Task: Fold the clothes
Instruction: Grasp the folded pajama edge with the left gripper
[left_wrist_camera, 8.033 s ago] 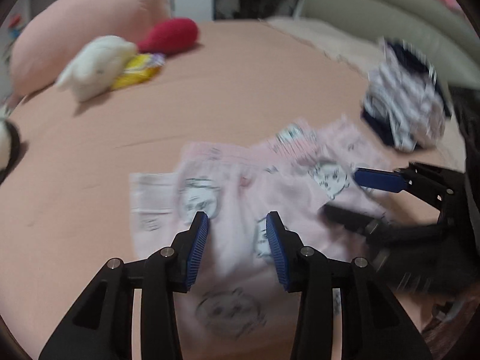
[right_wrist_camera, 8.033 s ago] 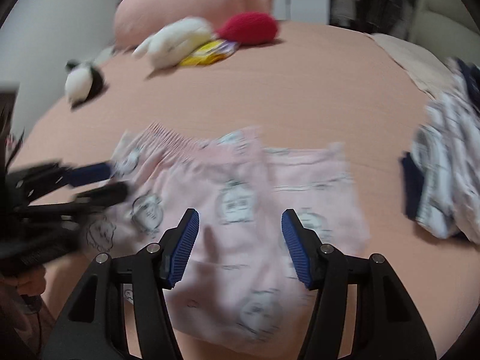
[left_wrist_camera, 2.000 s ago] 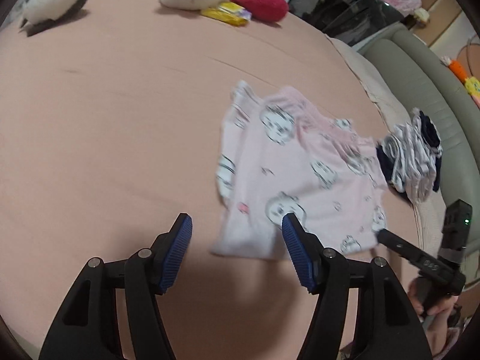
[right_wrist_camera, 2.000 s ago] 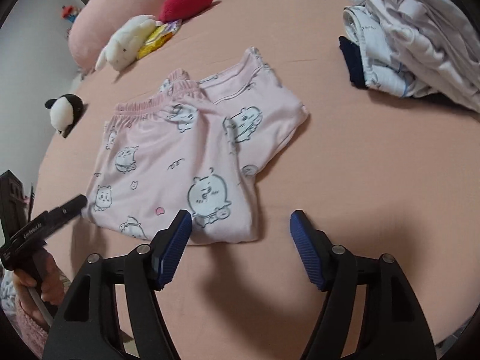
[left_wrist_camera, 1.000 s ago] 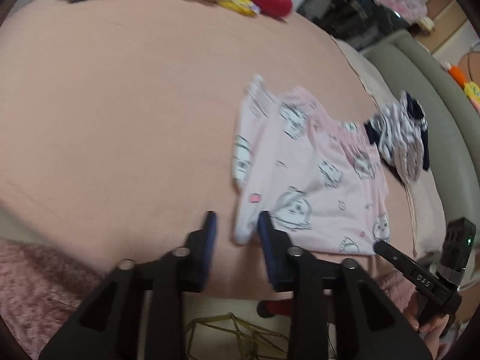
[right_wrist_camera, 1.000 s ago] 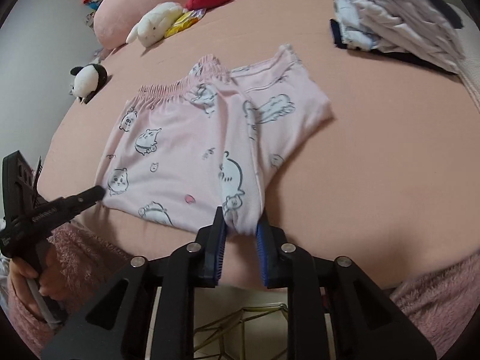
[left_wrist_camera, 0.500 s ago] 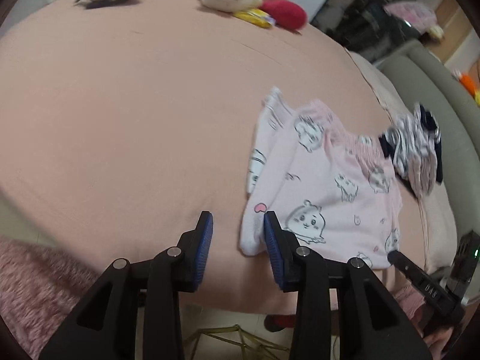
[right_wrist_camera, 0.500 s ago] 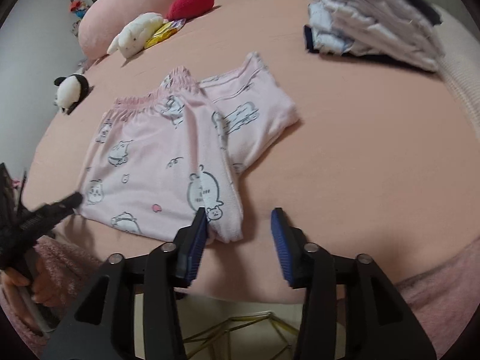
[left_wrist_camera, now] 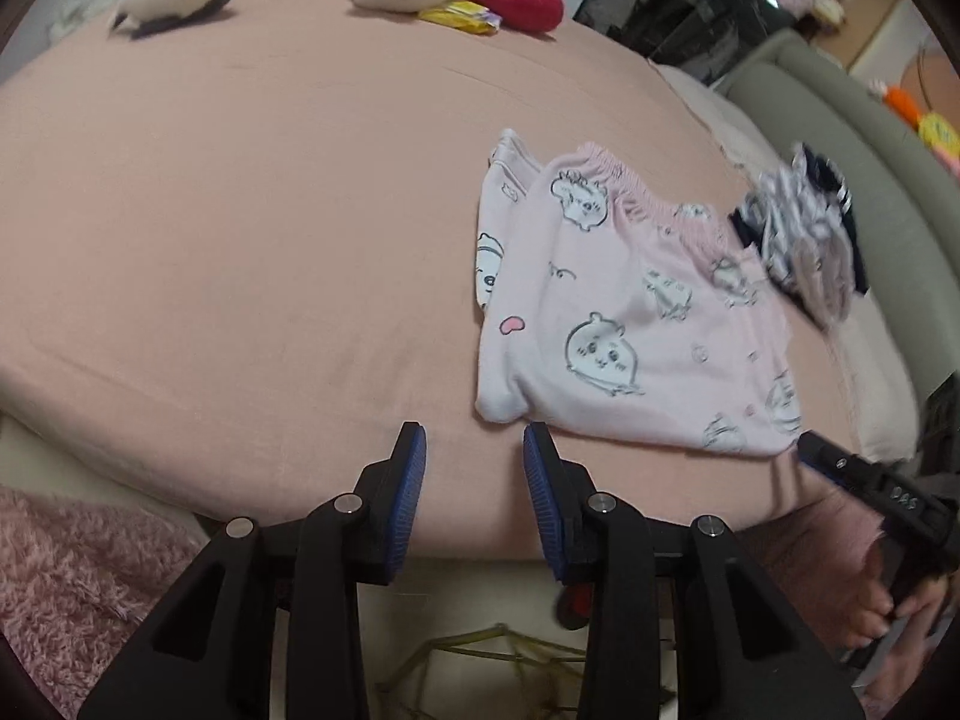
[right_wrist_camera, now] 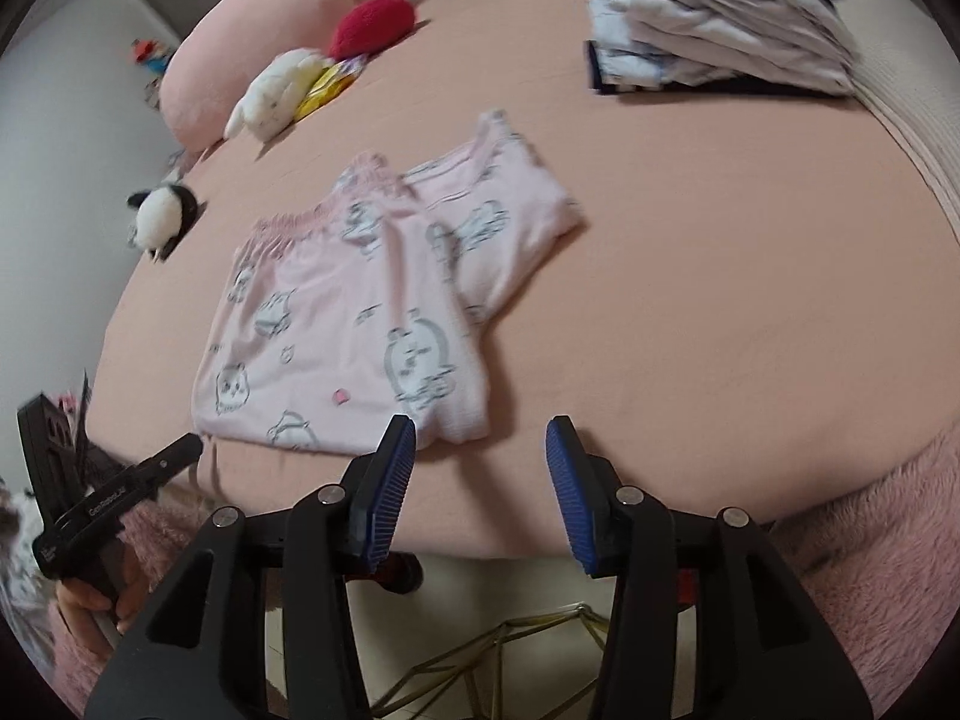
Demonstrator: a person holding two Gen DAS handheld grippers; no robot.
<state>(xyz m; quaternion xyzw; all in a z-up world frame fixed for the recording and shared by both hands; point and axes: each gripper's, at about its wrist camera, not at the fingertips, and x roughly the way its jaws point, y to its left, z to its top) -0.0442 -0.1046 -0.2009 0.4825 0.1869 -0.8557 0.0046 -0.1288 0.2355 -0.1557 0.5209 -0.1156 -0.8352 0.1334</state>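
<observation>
A peach-sheeted bed [left_wrist_camera: 252,228] fills both views, plush toys [right_wrist_camera: 273,93] (soft, rounded) and a pink pillow [right_wrist_camera: 270,18] at its far end. The folded pink pyjama shorts [right_wrist_camera: 360,312], cartoon-printed with a gathered waistband, lie near its front edge. The left claw [left_wrist_camera: 474,468] and right claw [right_wrist_camera: 480,468] both hover parted, gripping nothing.

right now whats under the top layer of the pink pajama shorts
A second pink layer of the pink pajama shorts sticks out on the far right side, lying on the peach bed sheet. Whatever else lies under the top layer is covered.
</observation>
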